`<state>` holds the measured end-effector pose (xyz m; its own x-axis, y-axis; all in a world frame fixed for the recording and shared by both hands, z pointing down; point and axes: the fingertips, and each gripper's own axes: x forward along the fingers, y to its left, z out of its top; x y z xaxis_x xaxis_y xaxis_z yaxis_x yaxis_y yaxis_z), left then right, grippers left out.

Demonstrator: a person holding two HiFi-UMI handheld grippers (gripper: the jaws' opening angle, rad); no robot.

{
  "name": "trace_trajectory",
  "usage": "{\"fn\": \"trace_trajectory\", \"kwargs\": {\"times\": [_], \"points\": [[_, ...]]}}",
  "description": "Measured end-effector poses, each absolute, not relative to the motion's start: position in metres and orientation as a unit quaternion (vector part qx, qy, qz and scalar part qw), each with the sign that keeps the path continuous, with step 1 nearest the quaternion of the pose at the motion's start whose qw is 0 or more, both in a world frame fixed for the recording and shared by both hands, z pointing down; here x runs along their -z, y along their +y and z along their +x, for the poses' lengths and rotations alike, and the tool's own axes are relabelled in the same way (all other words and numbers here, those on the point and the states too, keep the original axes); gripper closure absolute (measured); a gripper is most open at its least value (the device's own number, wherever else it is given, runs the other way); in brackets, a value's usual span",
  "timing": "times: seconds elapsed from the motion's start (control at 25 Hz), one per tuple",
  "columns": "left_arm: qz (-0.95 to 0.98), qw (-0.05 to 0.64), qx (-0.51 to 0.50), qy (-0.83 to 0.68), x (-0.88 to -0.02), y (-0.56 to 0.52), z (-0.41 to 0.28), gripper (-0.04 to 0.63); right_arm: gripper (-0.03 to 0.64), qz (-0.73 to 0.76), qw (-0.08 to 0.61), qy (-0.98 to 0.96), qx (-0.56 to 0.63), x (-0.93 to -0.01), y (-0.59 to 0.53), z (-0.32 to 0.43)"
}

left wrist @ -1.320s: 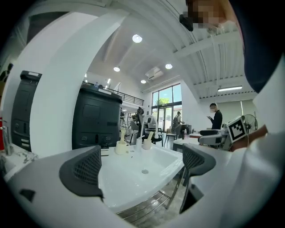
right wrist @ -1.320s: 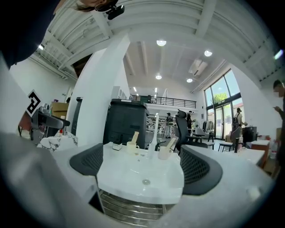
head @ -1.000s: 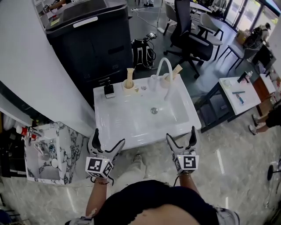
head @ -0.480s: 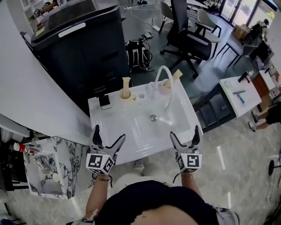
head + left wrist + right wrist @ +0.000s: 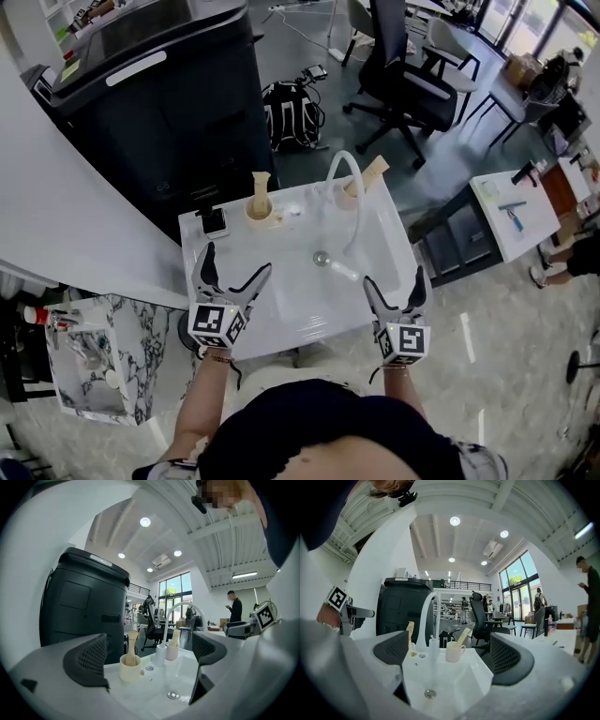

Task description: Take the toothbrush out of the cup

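On the back ledge of a white sink (image 5: 281, 300) stand two pale cups. The left cup (image 5: 258, 209) (image 5: 130, 667) holds an upright beige toothbrush (image 5: 256, 184) (image 5: 132, 644). The right cup (image 5: 349, 198) (image 5: 454, 652), beside the white arched faucet (image 5: 339, 178), holds a slanted beige toothbrush (image 5: 371, 172) (image 5: 463, 637). My left gripper (image 5: 234, 267) (image 5: 147, 660) hangs open over the sink's front left. My right gripper (image 5: 392, 281) (image 5: 450, 660) is open at the front right edge. Both are well short of the cups and hold nothing.
A small dark device (image 5: 214, 222) lies on the sink's back left corner. The drain (image 5: 321, 257) sits mid-basin. A tall black cabinet (image 5: 169, 84) stands behind, an office chair (image 5: 403, 66) beyond it, a marble shelf (image 5: 94, 347) to the left, a side table (image 5: 511, 206) to the right.
Both grippers have moved forward toward the sink, the left one now over its front left corner. Both stay open and empty. The cups and toothbrushes have not moved.
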<state>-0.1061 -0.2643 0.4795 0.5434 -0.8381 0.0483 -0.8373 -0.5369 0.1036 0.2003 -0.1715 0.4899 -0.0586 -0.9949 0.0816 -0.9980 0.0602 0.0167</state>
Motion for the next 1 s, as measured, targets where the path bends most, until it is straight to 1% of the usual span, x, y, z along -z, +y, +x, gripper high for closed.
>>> {"fn": "trace_trajectory", "kwargs": {"times": [0.44, 0.48, 0.52, 0.56, 0.64, 0.68, 0.72, 0.84, 0.96, 1.0], "points": [[0.869, 0.077, -0.043, -0.488, -0.511, -0.374, -0.075, 0.028, 0.083, 0.675, 0.050, -0.735, -0.045, -0.502, -0.206, 0.221], [0.868, 0.084, -0.048, -0.486, -0.515, -0.385, -0.072, 0.040, 0.083, 0.675, 0.051, -0.734, -0.047, -0.503, -0.208, 0.223], [0.868, 0.093, -0.055, -0.485, -0.520, -0.396, -0.070, 0.070, 0.083, 0.676, 0.052, -0.733, -0.048, -0.504, -0.209, 0.225], [0.866, 0.099, -0.064, -0.486, -0.527, -0.406, -0.068, 0.112, 0.083, 0.677, 0.053, -0.732, -0.049, -0.504, -0.211, 0.226], [0.863, 0.099, -0.093, -0.486, -0.540, -0.424, -0.064, 0.224, 0.083, 0.680, 0.053, -0.730, -0.051, -0.504, -0.212, 0.229], [0.862, 0.097, -0.110, -0.485, -0.546, -0.431, -0.062, 0.266, 0.083, 0.681, 0.054, -0.728, -0.052, -0.504, -0.212, 0.231], [0.861, 0.096, -0.126, -0.483, -0.553, -0.436, -0.060, 0.276, 0.083, 0.684, 0.056, -0.726, -0.053, -0.505, -0.212, 0.233], [0.852, 0.096, -0.172, -0.484, -0.570, -0.451, -0.058, 0.276, 0.083, 0.690, 0.058, -0.719, -0.058, -0.508, -0.211, 0.239], [0.848, 0.099, -0.193, -0.484, -0.581, -0.462, -0.058, 0.276, 0.083, 0.697, 0.061, -0.712, -0.060, -0.511, -0.208, 0.243], [0.847, 0.101, -0.194, -0.485, -0.584, -0.464, -0.059, 0.300, 0.083, 0.699, 0.062, -0.710, -0.061, -0.512, -0.206, 0.245]]}}
